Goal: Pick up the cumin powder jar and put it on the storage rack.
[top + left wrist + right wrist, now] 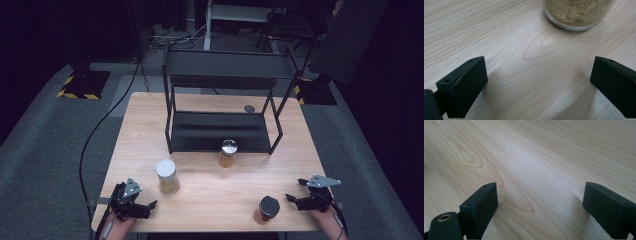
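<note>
Around you is a dark room with grey carpet, and your work surface is a light wooden table that fills the middle of the high view. At its far half stands a black two-tier metal rack, its lower shelf lying on the tabletop and its upper shelf raised on thin legs.

Three jars stand in front of the rack, well apart from one another. The white-lidded jar of tan powder stands on your left side of the table, near your left gripper; in the left gripper view its powder-filled base sits ahead of the jaws, with bare wood between. A silver-lidded jar stands just at the front edge of the rack's lower shelf. A dark-lidded jar stands near the front edge of the table, just beside your right gripper.

Your left gripper rests low at the near left corner, jaws spread wide and holding nothing. Your right gripper sits at the near right, jaws likewise apart over bare wood, gripping nothing.
</note>
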`<action>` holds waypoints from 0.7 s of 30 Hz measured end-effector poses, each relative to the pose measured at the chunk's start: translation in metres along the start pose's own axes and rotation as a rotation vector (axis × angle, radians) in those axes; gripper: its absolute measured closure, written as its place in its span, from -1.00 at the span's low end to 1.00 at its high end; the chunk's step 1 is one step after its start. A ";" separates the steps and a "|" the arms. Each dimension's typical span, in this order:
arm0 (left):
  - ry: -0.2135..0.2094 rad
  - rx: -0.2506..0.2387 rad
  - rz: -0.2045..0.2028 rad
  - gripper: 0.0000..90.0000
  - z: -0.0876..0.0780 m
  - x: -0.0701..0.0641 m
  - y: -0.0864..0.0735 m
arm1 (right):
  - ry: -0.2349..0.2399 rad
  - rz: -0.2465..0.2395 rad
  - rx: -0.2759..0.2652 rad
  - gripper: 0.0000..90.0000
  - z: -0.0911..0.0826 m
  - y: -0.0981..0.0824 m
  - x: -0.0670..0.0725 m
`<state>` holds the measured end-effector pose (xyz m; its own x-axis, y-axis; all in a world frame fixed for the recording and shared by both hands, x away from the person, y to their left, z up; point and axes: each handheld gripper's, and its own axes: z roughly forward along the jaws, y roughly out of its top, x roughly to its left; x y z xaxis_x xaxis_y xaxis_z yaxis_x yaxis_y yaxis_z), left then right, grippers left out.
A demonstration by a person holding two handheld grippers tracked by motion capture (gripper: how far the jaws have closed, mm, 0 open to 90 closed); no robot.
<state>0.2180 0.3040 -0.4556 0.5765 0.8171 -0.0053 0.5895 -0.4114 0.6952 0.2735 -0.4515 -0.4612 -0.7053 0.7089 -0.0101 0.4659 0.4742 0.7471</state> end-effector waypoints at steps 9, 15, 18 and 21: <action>0.007 0.003 -0.003 -0.99 0.000 -0.002 0.001 | -0.001 0.003 -0.001 -0.71 0.000 0.000 0.000; -0.003 0.001 -0.008 -0.91 -0.003 -0.005 0.006 | -0.002 0.003 -0.001 -0.71 0.000 0.000 0.000; -0.009 -0.018 0.000 -0.91 -0.007 -0.008 0.009 | -0.002 0.004 -0.001 -0.71 0.000 0.000 0.000; -0.021 -0.021 0.001 -0.91 -0.011 -0.013 0.016 | 0.001 0.006 -0.003 -0.71 0.000 0.000 -0.001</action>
<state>0.2137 0.2909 -0.4365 0.5886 0.8082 -0.0197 0.5772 -0.4030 0.7102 0.2737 -0.4523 -0.4615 -0.7029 0.7113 -0.0054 0.4686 0.4687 0.7488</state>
